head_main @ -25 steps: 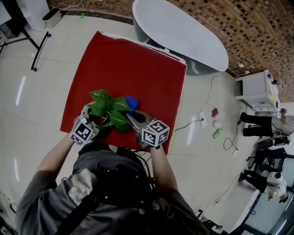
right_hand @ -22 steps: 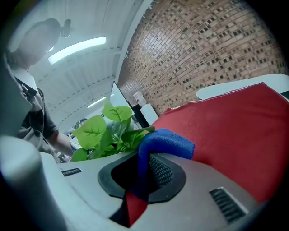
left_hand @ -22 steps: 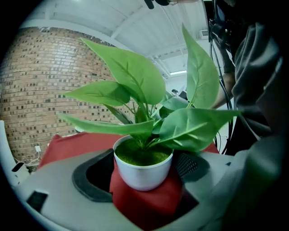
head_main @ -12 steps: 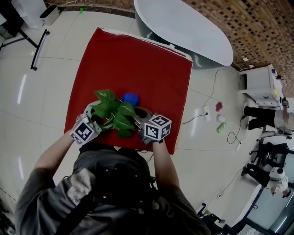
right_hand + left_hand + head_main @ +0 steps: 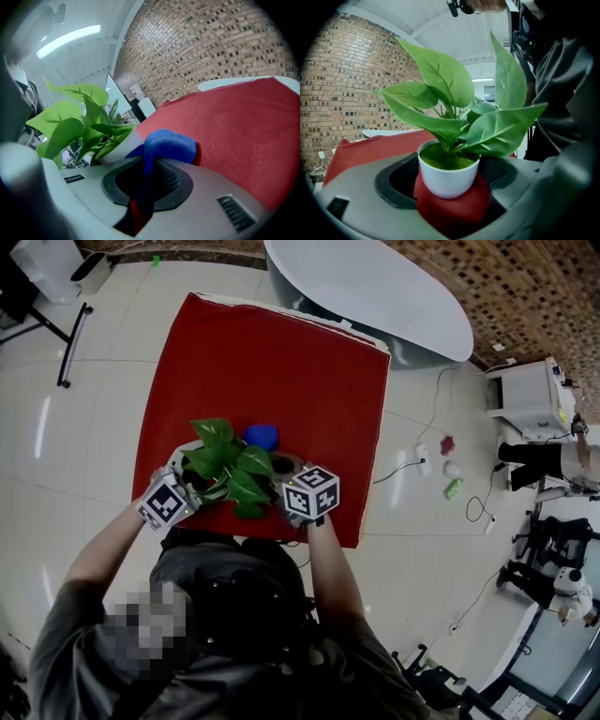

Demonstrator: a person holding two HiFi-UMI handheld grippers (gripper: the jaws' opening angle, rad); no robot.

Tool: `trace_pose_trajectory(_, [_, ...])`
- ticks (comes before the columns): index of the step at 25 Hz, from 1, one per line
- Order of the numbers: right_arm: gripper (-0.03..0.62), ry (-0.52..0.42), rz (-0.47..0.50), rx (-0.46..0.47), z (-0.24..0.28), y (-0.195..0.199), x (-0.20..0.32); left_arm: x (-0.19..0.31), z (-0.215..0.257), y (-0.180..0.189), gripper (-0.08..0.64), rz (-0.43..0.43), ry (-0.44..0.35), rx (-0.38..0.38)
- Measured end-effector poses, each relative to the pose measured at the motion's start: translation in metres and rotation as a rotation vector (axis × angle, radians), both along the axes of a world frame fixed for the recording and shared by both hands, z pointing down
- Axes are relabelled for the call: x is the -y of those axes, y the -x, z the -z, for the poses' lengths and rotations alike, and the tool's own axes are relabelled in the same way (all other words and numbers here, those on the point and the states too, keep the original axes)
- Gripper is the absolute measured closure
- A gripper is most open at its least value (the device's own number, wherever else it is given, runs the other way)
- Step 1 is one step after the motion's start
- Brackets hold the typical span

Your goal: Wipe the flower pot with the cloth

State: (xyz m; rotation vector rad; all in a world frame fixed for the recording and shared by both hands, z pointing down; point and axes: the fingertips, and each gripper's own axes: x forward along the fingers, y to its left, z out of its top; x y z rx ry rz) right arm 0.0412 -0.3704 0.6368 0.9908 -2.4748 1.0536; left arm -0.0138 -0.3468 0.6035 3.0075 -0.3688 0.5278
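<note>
So over at 9 o'clock of the plant (image 5: 225, 470) in the head view is the left gripper (image 5: 185, 487), and its own view shows the fingers (image 5: 396, 180) clamped on either side of the little white pot (image 5: 447, 177). The pot's upright, green moss on top, big leaves fanning over it, with red showing right under its base. From above you can't really see the pot at all because the leaves cover it. The whole thing sits on the red surface (image 5: 281, 362) near its 6 o'clock edge, a bit toward 7. At about 1 o'clock of the plant there's the blue cloth (image 5: 262, 437), and the right gripper (image 5: 281, 468) comes in from 4 o'clock. In the right gripper view the fingers (image 5: 185, 180) are pinched narrow on the cloth, which bunches out past the tips and looks to be right against the pot's side, leaves just behind it at 10 o'clock.
</note>
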Motion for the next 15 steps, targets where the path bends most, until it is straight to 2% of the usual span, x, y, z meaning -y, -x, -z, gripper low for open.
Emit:
trace_pose_trajectory(4, [0.529,-0.009,-0.018,-0.020,0.001,-0.003,-0.001,0.000,0.005,-0.003,0.112,0.021,-0.007,0.014])
trace_pose_trajectory(8, [0.529,-0.014,-0.036,-0.028,0.003,-0.007,-0.007,-0.006,0.009,-0.002,0.112,0.086,-0.035,0.039])
trace_pose_trajectory(12, [0.529,-0.025,-0.041,-0.025,0.001,-0.006,-0.012,-0.012,0.007,0.018,0.114,0.234,-0.022,0.045])
trace_pose_trajectory(15, [0.529,-0.028,-0.050,-0.018,0.004,-0.010,-0.016,-0.024,0.006,0.029,0.114,0.388,0.032,0.026])
